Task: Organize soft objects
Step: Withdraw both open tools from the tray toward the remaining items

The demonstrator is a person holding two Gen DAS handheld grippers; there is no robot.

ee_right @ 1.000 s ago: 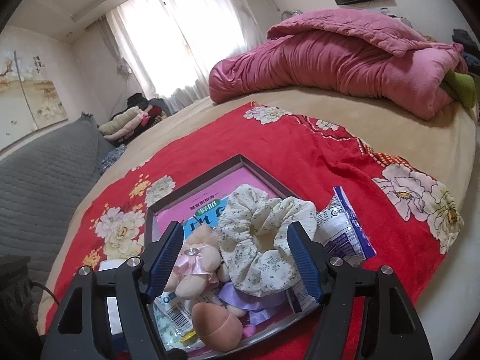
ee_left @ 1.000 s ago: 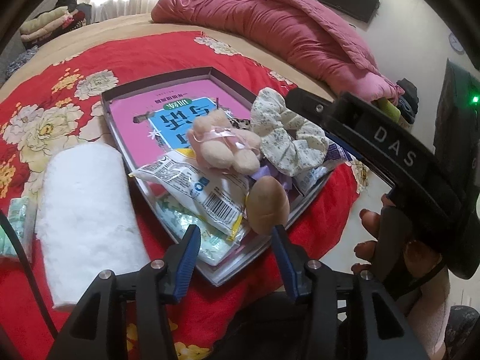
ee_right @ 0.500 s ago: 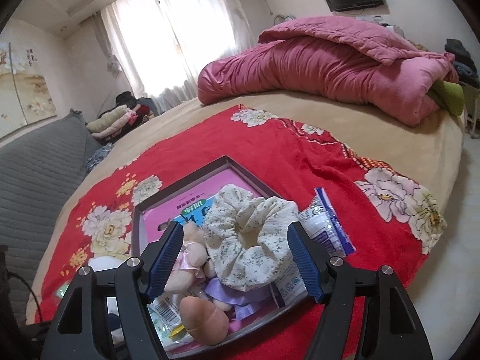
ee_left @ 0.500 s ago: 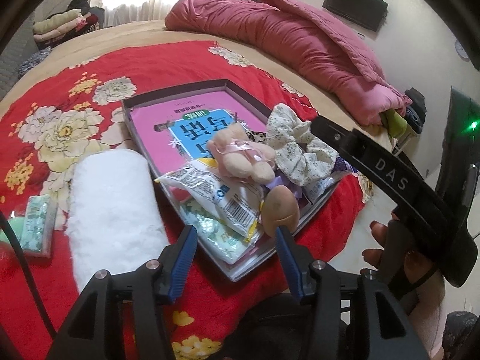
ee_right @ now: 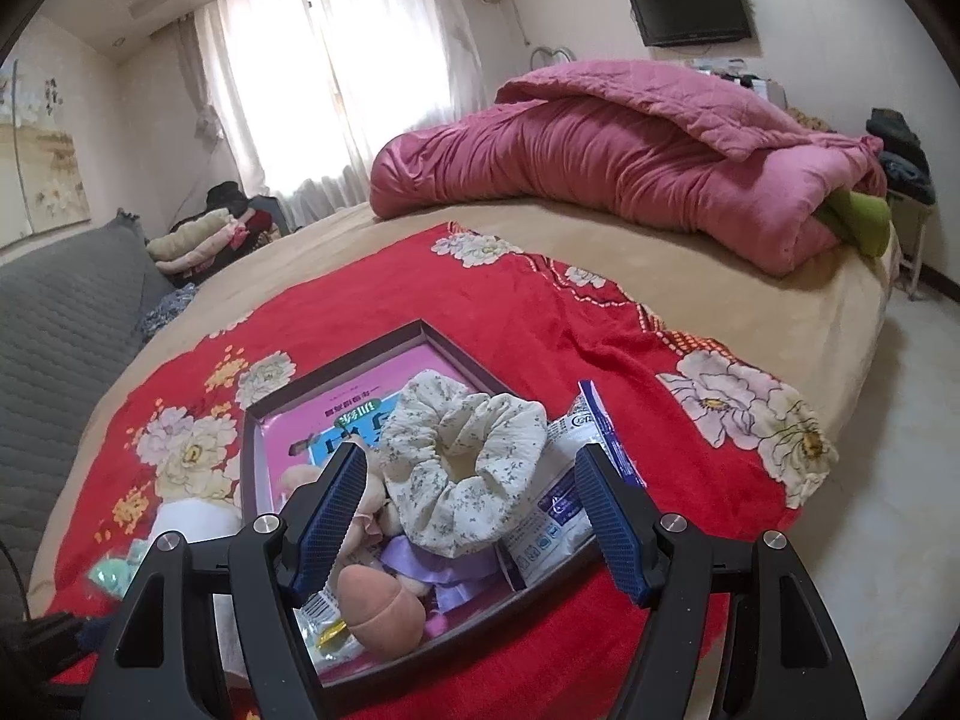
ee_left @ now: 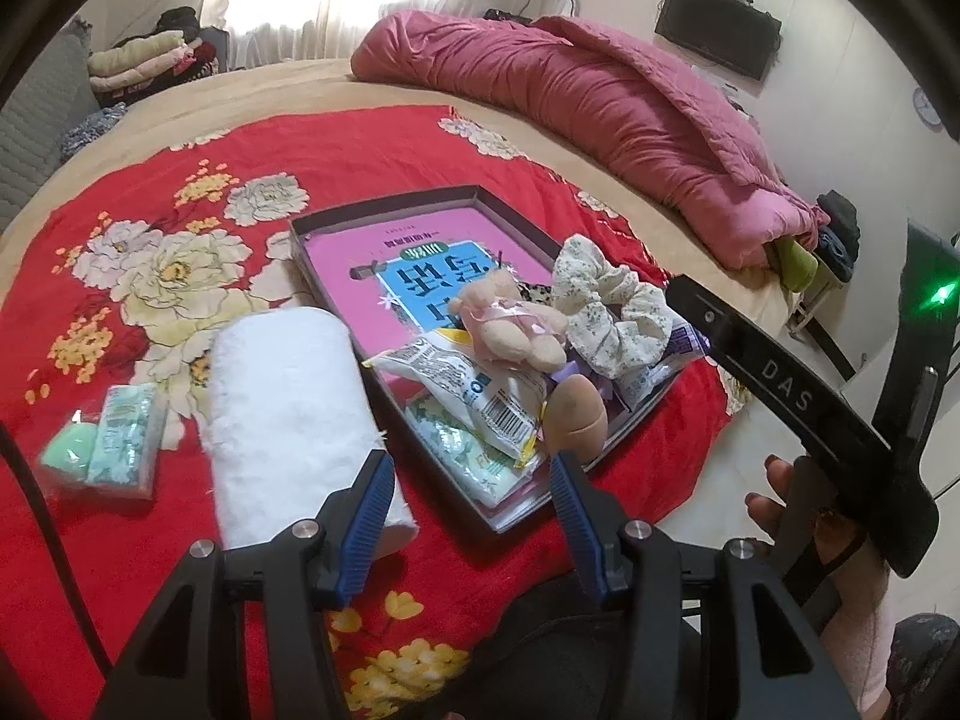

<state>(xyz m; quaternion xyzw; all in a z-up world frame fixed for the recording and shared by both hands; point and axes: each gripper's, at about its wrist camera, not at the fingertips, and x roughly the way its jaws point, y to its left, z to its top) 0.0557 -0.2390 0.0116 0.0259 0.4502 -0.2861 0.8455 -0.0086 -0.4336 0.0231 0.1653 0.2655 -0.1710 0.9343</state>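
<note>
Soft objects heaped at the near end of a shallow dark tray [ee_left: 384,207] on a red floral blanket [ee_left: 150,192], both grippers empty

The floral fabric scrunchie [ee_right: 462,474], plush bear [ee_left: 510,324] with its pink ribbon, egg-shaped beige sponge [ee_left: 576,414] and crinkled plastic packets [ee_left: 462,384] overlap one another on a pink book [ee_left: 372,264] lining the tray, presumably gathered there for sorting; a rolled white towel [ee_left: 288,396] lies just beside the tray and a mint-green packet [ee_left: 102,438] sits well apart. The left gripper [ee_left: 471,504] hovers over the tray's near corner, jaws parted and holding nothing; the right gripper [ee_right: 474,510] frames the scrunchie with jaws spread wide, pads clear of it, probably lined up for a next pick
</note>
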